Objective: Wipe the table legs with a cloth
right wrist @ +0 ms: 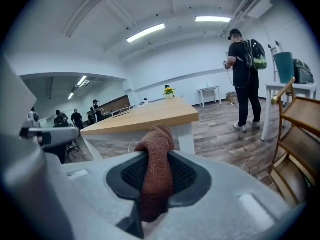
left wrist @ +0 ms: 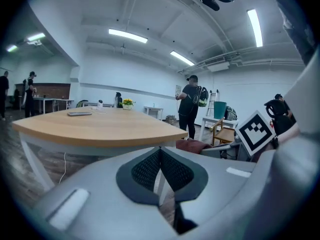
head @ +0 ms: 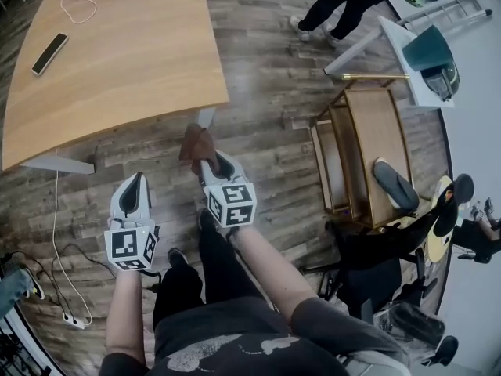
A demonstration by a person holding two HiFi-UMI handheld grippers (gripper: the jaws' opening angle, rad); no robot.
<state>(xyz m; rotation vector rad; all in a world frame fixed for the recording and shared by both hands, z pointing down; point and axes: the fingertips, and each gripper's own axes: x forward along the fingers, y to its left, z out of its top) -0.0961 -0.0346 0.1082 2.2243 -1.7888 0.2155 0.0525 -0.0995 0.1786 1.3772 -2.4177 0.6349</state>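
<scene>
The head view alone shows the layout from above. The left gripper (head: 138, 180) and right gripper (head: 207, 164) are held out side by side over the wood-plank floor (head: 266, 108), just short of the curved edge of the wooden table (head: 117, 61). The brown cloth (head: 197, 143) bunches at the right gripper's tip, close to the white table leg (head: 205, 117) below the tabletop corner; whether they touch cannot be told. This view also shows a phone (head: 49, 53) and a coiled white cable (head: 78, 0) on the tabletop, and a power strip (head: 72, 318) with a cable on the floor to the left.

The right gripper view settles the grip: the right gripper (right wrist: 157, 166) has its jaws closed on the cloth (right wrist: 156, 139), which stands up in a fold above the pads and hangs down below them. Beyond it are the table (right wrist: 145, 115) and its leg (right wrist: 186, 139), and a person with a backpack (right wrist: 245, 79).

In the left gripper view the left gripper (left wrist: 160, 153) has its jaws together, the pads meeting at the top, with nothing between them. The cloth (left wrist: 192, 145) and the right gripper's marker cube (left wrist: 256, 131) show to its right.

A teal bin (right wrist: 286, 66) stands on a white side table (right wrist: 292, 88) behind a wooden chair (right wrist: 300, 134); its inside is hidden. A small pot of yellow flowers (left wrist: 128, 102) sits at the far end of the table.
</scene>
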